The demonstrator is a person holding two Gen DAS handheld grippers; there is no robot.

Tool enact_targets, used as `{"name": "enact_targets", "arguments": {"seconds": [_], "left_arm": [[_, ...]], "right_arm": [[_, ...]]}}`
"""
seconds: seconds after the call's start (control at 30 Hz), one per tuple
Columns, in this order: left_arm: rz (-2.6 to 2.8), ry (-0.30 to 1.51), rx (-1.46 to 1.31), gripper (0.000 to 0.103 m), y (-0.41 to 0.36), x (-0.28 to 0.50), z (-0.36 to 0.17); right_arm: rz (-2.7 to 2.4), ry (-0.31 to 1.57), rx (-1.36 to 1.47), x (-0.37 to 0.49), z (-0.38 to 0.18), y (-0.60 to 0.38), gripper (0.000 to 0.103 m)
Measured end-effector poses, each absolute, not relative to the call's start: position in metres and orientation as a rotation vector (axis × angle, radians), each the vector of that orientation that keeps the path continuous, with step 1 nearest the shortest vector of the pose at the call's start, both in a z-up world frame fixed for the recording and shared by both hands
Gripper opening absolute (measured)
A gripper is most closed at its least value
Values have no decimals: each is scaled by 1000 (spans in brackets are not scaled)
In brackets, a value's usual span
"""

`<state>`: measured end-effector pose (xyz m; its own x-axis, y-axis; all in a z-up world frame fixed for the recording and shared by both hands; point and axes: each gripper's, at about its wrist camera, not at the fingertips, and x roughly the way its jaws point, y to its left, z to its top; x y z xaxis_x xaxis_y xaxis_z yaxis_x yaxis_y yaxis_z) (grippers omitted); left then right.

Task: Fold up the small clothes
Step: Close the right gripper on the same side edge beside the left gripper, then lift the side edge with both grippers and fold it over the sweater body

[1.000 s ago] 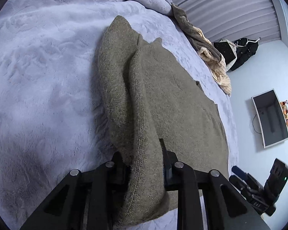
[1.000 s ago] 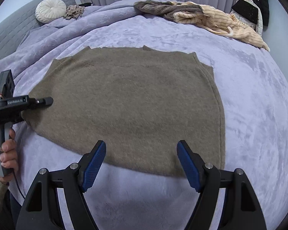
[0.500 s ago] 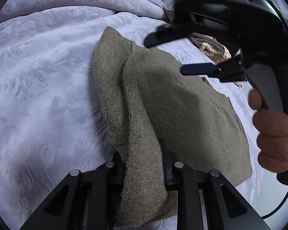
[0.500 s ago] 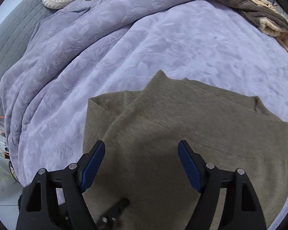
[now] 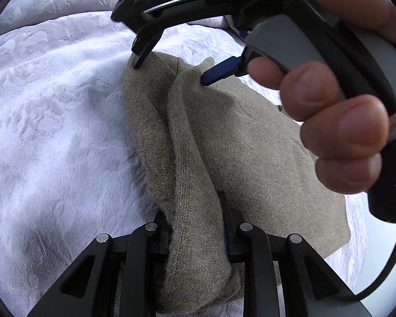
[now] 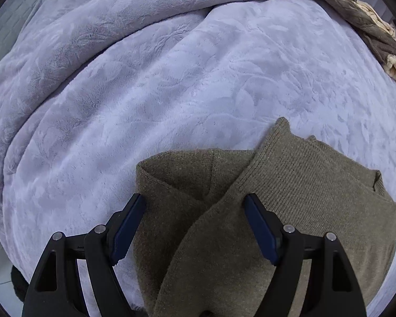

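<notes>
Left gripper (image 5: 195,227) is clenching the sweater (image 5: 250,142) edge; right gripper (image 6: 195,227), released, is straddling the far fold, needing a centred pinch.

- No legible text, label, brand, number or sign found in either view.
- Olive knit garment (image 5: 250,142): plain weave, no tag or print readable.
- Lilac plush blanket (image 6: 171,84): embossed leaf pattern only, no lettering.
- Black frames and blue pads of both tongs: no markings readable.
- Grey handle (image 5: 316,39) held in the hand (image 5: 338,121): bare, no inscription visible.
- Heaped clothes at the far bed edge (image 6: 377,39): too small and cut off to show any label.
</notes>
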<state>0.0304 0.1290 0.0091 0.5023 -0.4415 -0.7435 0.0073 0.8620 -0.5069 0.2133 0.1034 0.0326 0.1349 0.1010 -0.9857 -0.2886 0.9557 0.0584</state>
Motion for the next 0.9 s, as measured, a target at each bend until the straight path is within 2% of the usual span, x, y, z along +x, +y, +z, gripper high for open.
{"name": "enact_targets", "arguments": {"seconds": [0.13, 0.37, 0.5, 0.63, 0.7, 0.77, 0.83, 0.87, 0.9], "left_arm": [[-290, 1007, -484, 26, 133, 28, 8], [-293, 995, -481, 26, 130, 22, 4], [-297, 994, -489, 26, 133, 22, 2], [-301, 988, -491, 26, 135, 21, 0], [-304, 988, -494, 26, 140, 18, 3], [-303, 995, -498, 26, 142, 18, 3], [-302, 1005, -506, 26, 144, 19, 6], [-303, 1010, -508, 25, 145, 20, 9], [-300, 1015, -500, 24, 144, 20, 12]], "right_arm": [[250, 1429, -231, 214, 27, 119, 81], [282, 1448, -110, 214, 43, 117, 81], [256, 1481, -202, 214, 28, 135, 81], [236, 1484, -265, 209, 19, 153, 91], [218, 1498, -339, 208, 10, 168, 93], [193, 1501, -413, 204, 0, 176, 89], [181, 1481, -405, 201, 1, 174, 58], [181, 1471, -402, 199, 4, 170, 50], [194, 1461, -392, 199, 9, 164, 33]]}}
